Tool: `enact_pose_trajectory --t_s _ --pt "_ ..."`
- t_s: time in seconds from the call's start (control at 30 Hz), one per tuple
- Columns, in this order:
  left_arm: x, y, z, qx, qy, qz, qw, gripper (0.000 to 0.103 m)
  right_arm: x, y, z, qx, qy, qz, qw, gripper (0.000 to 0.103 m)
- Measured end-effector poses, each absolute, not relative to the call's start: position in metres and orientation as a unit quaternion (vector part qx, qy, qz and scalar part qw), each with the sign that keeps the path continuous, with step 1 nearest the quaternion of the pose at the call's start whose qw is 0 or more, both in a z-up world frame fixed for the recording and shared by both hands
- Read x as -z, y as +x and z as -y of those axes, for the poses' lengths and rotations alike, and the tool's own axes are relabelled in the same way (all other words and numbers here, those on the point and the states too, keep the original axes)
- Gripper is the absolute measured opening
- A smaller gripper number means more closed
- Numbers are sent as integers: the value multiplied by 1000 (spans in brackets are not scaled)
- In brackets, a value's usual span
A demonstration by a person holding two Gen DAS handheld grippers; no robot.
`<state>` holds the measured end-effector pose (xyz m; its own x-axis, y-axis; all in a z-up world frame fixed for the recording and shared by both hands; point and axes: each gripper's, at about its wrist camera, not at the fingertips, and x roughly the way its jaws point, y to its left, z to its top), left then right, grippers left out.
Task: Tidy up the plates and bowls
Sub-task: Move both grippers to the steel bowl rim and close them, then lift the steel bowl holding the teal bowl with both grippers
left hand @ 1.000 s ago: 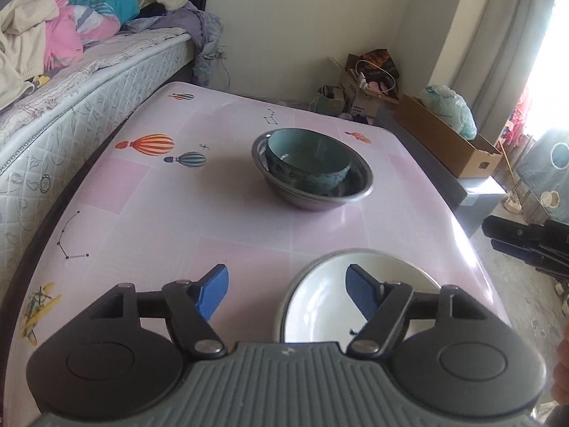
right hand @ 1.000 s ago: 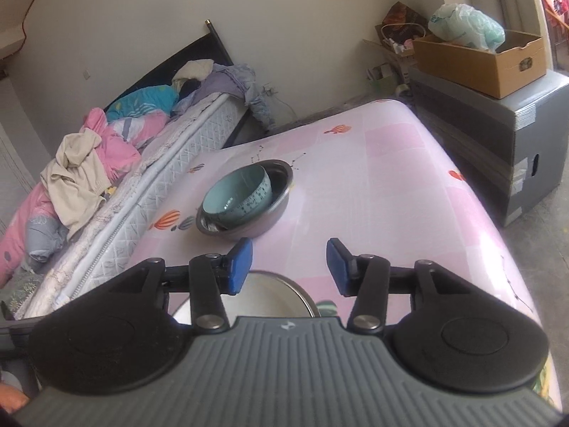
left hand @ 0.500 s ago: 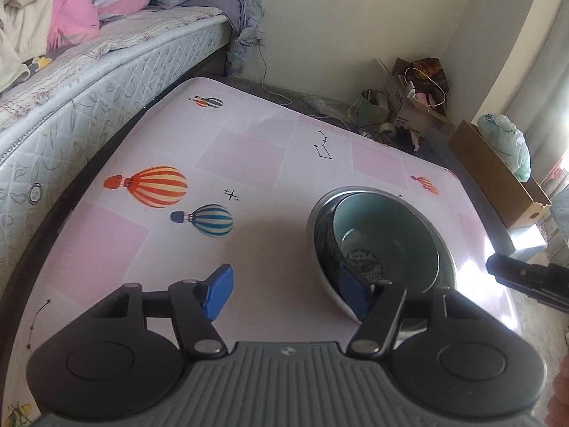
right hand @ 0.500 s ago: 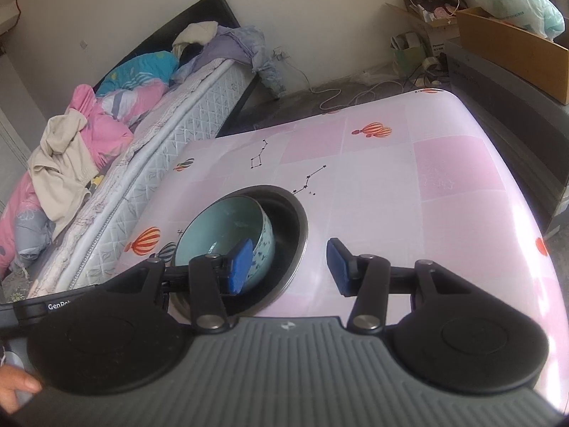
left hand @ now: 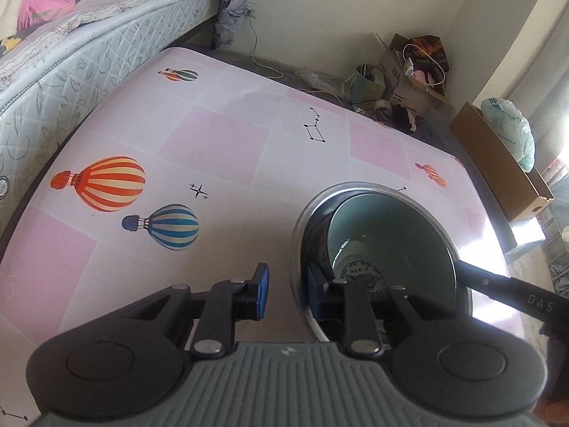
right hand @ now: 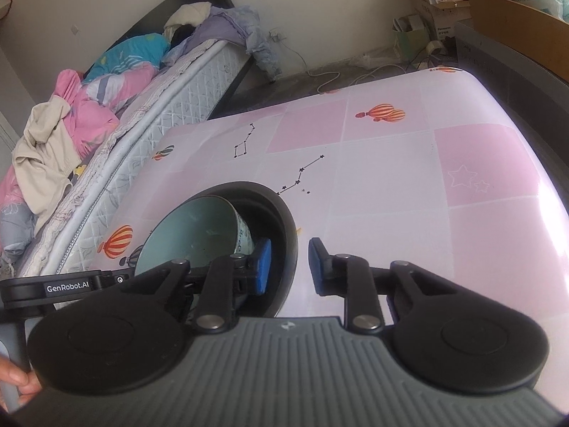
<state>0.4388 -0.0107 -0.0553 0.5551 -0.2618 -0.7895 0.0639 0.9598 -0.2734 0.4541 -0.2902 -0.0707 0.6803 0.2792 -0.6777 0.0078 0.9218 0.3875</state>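
Note:
A teal ceramic bowl (left hand: 391, 235) (right hand: 192, 235) sits inside a steel bowl (left hand: 355, 188) (right hand: 284, 213) on the pink balloon-print table (left hand: 213, 142) (right hand: 391, 178). My left gripper (left hand: 288, 291) straddles the steel bowl's near-left rim, one pad inside and one outside. Its jaws are closing, and a gap still shows at the outer pad. My right gripper (right hand: 290, 267) straddles the rim on the opposite side, also closing, with daylight beside the rim. One of the right gripper's fingers (left hand: 498, 284) shows across the bowl in the left wrist view.
A mattress (left hand: 89, 57) (right hand: 170, 106) piled with clothes runs along the table's left side. Cardboard boxes (left hand: 498, 163), a grey cabinet (right hand: 515, 60) and floor clutter lie beyond the far and right edges. A person's fingers (right hand: 14, 380) show at lower left.
Both grippers have moved forward and down to the stacked bowls, leaving the white plate out of view. Both sets of jaws have narrowed around the steel bowl's rim.

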Motion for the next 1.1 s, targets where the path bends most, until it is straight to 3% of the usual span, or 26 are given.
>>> enact_pose_trajectory --t_s 0.27,0.4,0.77,1.1 --pt "65 444 14 95 -108 -466 873 22 85 458 282 -84 173 -392 900 9" --pt "63 440 21 88 -100 -469 873 13 85 456 276 -85 151 -391 904 10" --pt "52 401 23 97 -77 -499 858 13 78 419 291 -121 183 -440 871 10" --pt "58 395 36 91 -28 -476 874 14 83 409 288 -121 180 -429 877 10"
